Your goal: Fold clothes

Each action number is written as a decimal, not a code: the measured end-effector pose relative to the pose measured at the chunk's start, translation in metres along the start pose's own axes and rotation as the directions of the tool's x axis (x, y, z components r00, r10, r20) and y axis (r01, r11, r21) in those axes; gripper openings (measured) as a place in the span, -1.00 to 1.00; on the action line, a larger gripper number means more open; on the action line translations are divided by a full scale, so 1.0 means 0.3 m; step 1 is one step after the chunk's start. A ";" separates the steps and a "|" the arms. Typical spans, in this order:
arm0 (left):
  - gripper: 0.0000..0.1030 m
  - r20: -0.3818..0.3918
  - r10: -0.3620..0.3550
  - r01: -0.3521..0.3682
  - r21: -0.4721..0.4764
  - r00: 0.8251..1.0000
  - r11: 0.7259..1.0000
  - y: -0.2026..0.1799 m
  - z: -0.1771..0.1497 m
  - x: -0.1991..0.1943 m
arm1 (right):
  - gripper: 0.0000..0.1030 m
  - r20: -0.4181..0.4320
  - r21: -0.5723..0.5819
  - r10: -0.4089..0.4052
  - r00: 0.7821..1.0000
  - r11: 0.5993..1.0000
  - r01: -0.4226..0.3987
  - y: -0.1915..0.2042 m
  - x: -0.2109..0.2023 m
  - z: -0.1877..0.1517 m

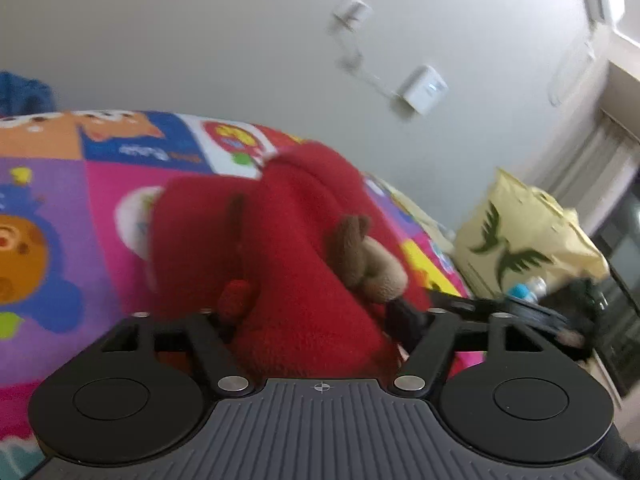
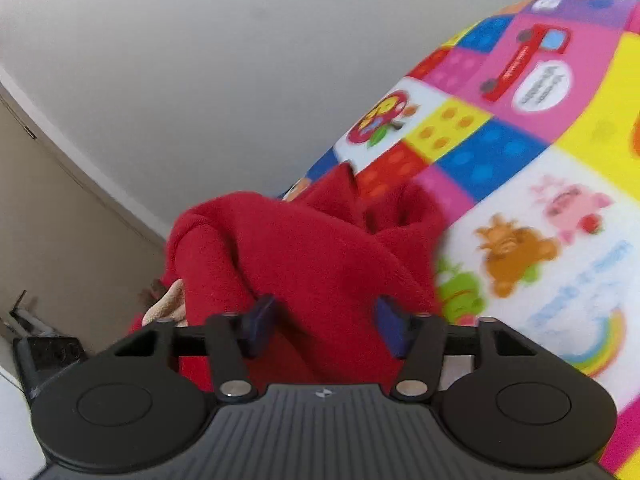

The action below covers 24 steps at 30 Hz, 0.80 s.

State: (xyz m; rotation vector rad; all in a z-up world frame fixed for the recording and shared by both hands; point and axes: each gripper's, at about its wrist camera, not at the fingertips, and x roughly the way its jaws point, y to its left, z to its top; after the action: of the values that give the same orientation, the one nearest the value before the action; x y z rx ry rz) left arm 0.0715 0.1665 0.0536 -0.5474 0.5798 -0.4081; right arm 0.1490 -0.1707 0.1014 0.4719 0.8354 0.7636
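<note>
The red garment [image 1: 288, 248] is thick, fuzzy fleece, its brown plush trim [image 1: 366, 256] equally soft. The printed mat [image 2: 520, 152] looks smooth. Both hand-held gripper bodies are matt black plastic with ribbed tops and shiny metal pins [image 1: 234, 383].

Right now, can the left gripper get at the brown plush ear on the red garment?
Probably yes, but not without letting go: the left gripper looks shut on the red garment, and the brown plush ear sits just ahead of its right finger, uncovered. It would likely need to release first.
</note>
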 end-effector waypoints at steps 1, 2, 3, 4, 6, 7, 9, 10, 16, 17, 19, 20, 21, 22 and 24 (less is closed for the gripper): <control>0.35 0.010 -0.039 0.039 0.020 0.999 0.999 -0.032 0.000 -0.028 | 0.02 0.007 -0.059 0.003 1.000 0.998 -0.002 0.043 0.003 0.004; 0.31 0.019 -0.075 0.075 0.030 0.997 0.997 -0.043 -0.002 -0.063 | -0.01 0.007 -0.128 0.006 1.000 0.992 -0.005 0.089 0.007 0.014; 0.31 0.031 -0.094 0.093 0.041 0.995 0.995 -0.057 -0.001 -0.093 | -0.01 -0.004 -0.213 -0.018 1.000 0.977 0.017 0.144 0.019 0.025; 0.31 0.044 -0.114 0.111 0.053 0.993 0.992 -0.070 -0.001 -0.123 | -0.01 -0.013 -0.281 -0.051 0.999 0.959 0.045 0.185 0.035 0.034; 0.31 0.067 -0.068 0.062 0.091 0.995 0.994 -0.085 -0.014 -0.176 | -0.01 -0.048 -0.427 -0.143 0.989 0.898 0.109 0.245 0.110 0.033; 0.32 0.083 -0.032 0.023 0.113 0.996 0.993 -0.091 -0.021 -0.202 | -0.01 -0.053 -0.485 -0.185 0.981 0.864 0.137 0.260 0.148 0.023; 0.48 0.118 0.038 -0.057 0.156 0.992 0.986 -0.103 -0.036 -0.254 | -0.01 -0.040 -0.568 -0.229 0.973 0.806 0.166 0.276 0.205 -0.012; 0.50 0.137 0.073 -0.097 0.176 0.988 0.980 -0.108 -0.044 -0.280 | -0.01 -0.035 -0.582 -0.233 0.972 0.795 0.169 0.286 0.215 -0.016; 0.28 0.167 0.081 -0.111 0.181 0.983 0.977 -0.077 0.017 -0.241 | -0.22 0.016 -0.613 -0.223 0.975 0.768 0.186 0.331 0.149 -0.028; 0.19 0.148 0.109 -0.135 0.182 0.983 0.974 -0.063 0.017 -0.198 | -0.22 0.028 -0.617 -0.220 0.975 0.764 0.190 0.338 0.127 -0.026; 0.10 0.109 0.167 -0.185 0.179 0.980 0.966 -0.031 0.014 -0.117 | -0.22 0.052 -0.640 -0.220 0.974 0.741 0.201 0.359 0.089 -0.036; 0.10 0.095 0.197 -0.211 0.175 0.976 0.962 -0.011 0.006 -0.087 | -0.22 0.064 -0.652 -0.219 0.974 0.730 0.207 0.369 0.069 -0.042; 0.14 0.080 0.227 -0.238 0.172 0.971 0.956 0.009 -0.002 -0.057 | -0.21 0.075 -0.663 -0.219 0.973 0.718 0.213 0.379 0.050 -0.047; 0.14 0.065 0.257 -0.265 0.170 0.964 0.949 0.029 -0.010 -0.027 | -0.10 0.055 -0.650 -0.201 0.978 0.736 0.188 0.375 0.045 -0.045; 0.21 0.055 0.282 -0.287 0.165 0.958 0.944 0.057 -0.022 0.004 | 0.39 0.009 -0.616 -0.162 0.987 0.777 0.133 0.358 0.047 -0.042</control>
State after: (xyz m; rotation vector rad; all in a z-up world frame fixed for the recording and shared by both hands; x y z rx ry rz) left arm 0.0719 0.1770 0.0384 -0.2976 0.5784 -0.1725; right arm 0.1009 -0.0896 0.1561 -0.2008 0.6049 0.8510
